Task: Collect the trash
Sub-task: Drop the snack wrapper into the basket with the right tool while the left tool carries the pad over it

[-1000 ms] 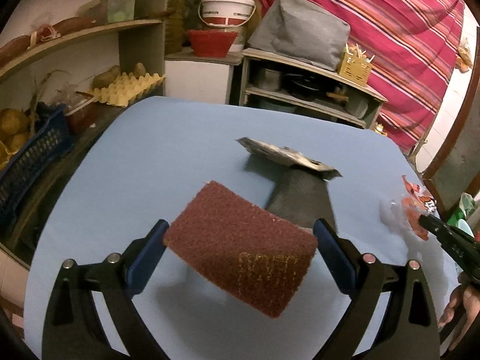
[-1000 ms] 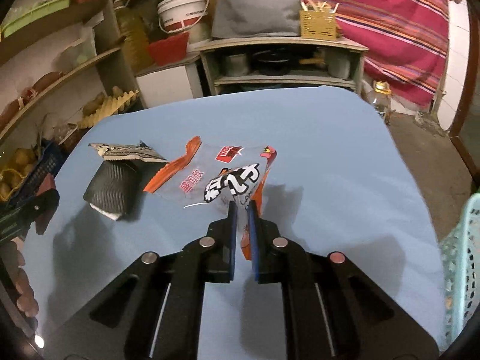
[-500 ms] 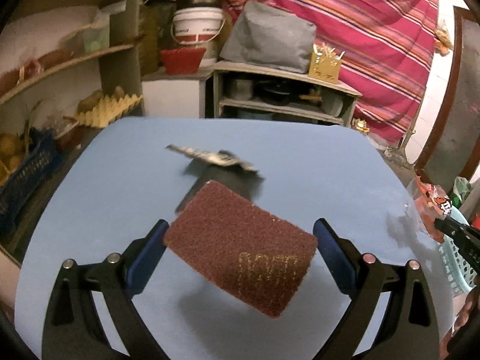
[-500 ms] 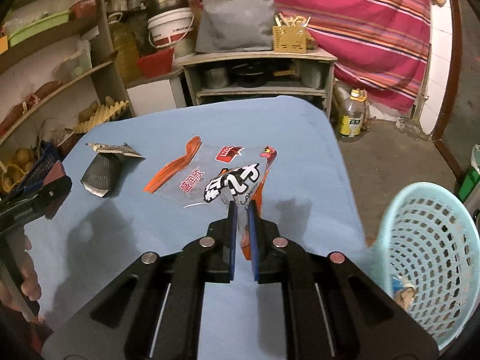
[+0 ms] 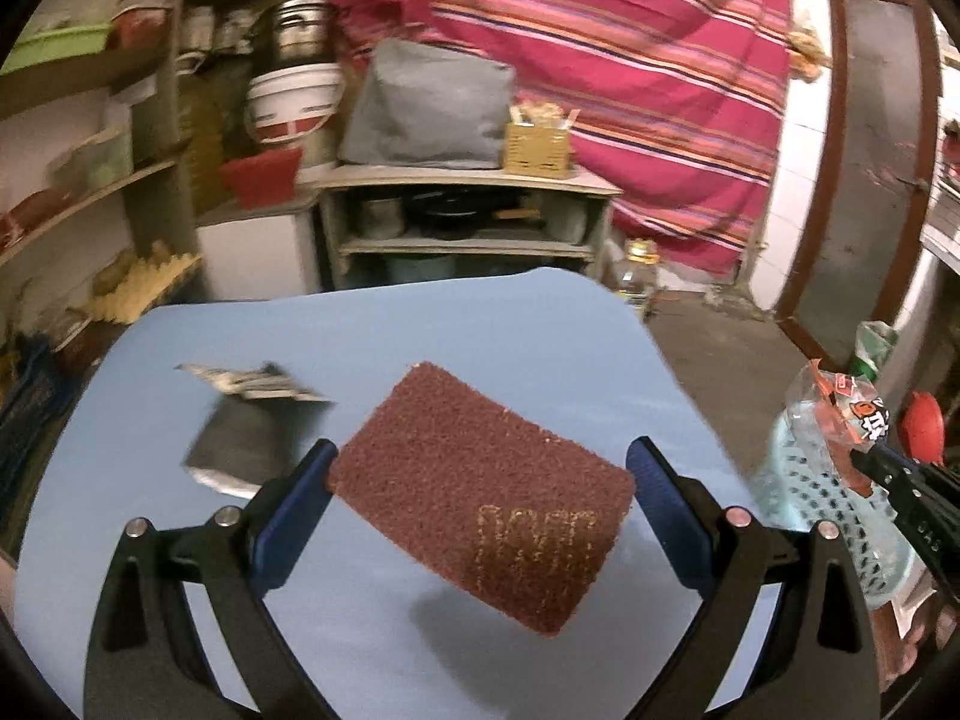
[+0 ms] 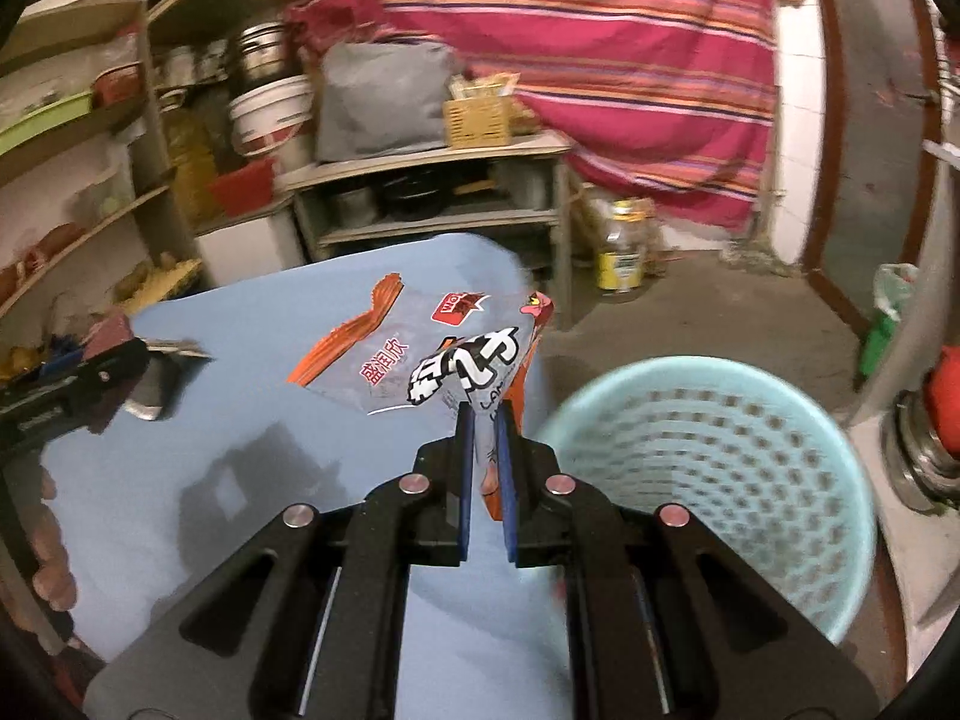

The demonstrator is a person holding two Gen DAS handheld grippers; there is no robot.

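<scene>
Jaws of the right gripper [image 6: 483, 420] pinch a clear snack wrapper [image 6: 432, 354] above the worktop [image 6: 240, 456] edge beside the mint basket [image 6: 708, 480]; the left gripper [image 5: 480, 480] clamps a maroon scouring pad [image 5: 480, 486], dark wrapper [image 5: 240, 438] lying beyond.

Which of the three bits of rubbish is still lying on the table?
The dark grey packet, resting on the blue table. The scouring pad is held in the left gripper, the snack wrapper in the right gripper.
</scene>
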